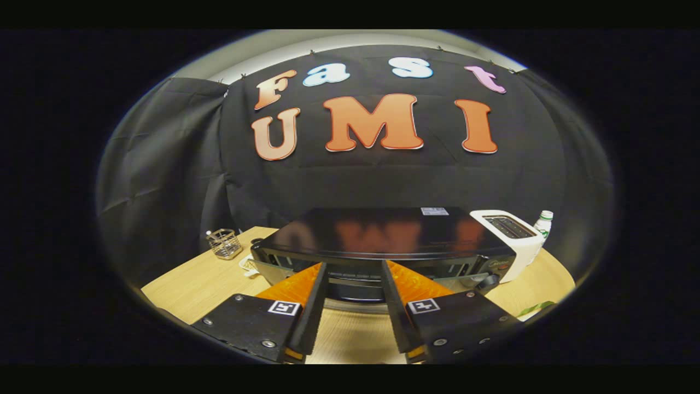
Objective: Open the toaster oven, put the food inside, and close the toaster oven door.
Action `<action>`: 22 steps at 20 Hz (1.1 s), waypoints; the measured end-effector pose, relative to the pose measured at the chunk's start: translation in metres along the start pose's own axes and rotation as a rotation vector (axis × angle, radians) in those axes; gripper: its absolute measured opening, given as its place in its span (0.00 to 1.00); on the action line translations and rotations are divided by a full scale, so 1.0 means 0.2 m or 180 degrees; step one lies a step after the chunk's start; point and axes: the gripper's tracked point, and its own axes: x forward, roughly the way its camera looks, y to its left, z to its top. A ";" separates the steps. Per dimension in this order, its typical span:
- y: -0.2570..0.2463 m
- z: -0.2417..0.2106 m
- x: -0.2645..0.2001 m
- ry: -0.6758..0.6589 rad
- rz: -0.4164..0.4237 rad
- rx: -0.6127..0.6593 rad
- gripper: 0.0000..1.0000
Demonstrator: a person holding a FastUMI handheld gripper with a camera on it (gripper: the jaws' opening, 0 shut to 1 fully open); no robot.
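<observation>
sitting just ahead of your fingers, the toaster oven point(383, 241) is a low black box on the round wooden table point(202, 282), its glossy top catching a dim reflection of the wall behind. you are looking at its front from slightly above; the door looks closed, though the fingers cover much of it and you cannot be sure from here. your gripper point(354, 268) has its fingers apart, nothing between them, the tips reaching up to the oven's front face; whether they touch it is hard to tell. between the fingers you see the middle strip of the oven's front and, nearer you, bare pale wood grain.

just beside the oven on its right stands a white slot toaster point(511, 238), and behind that a bottle point(543, 223) with a white cap. off to the oven's left, near the table's far edge, sits a small wire basket point(225, 243), with something small and white point(247, 266) lying between it and the oven. a green leafy scrap point(538, 307) lies on the table's near right edge.

black cloth point(164, 180) hangs all around as the booth's wall, creased at the left, with a pale ceiling point(328, 41) above it.
</observation>
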 end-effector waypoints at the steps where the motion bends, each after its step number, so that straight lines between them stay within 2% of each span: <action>1: 0.01 -0.04 -0.03 0.0078 0.0071 0.0019 0.56; 3: 0.05 -0.21 -0.09 0.0435 0.0232 0.0284 0.56; 6: -0.02 -0.59 -0.19 0.1172 0.0134 0.0676 0.56; 8: -0.03 -0.64 -0.15 0.1194 0.0093 0.0768 0.53; 12: -0.02 -0.70 -0.14 0.1256 0.0069 0.0538 0.50; 16: 0.01 -0.86 -0.17 0.1749 0.0070 0.0561 0.51; 22: -0.02 -0.80 -0.17 0.1692 0.0084 0.0698 0.50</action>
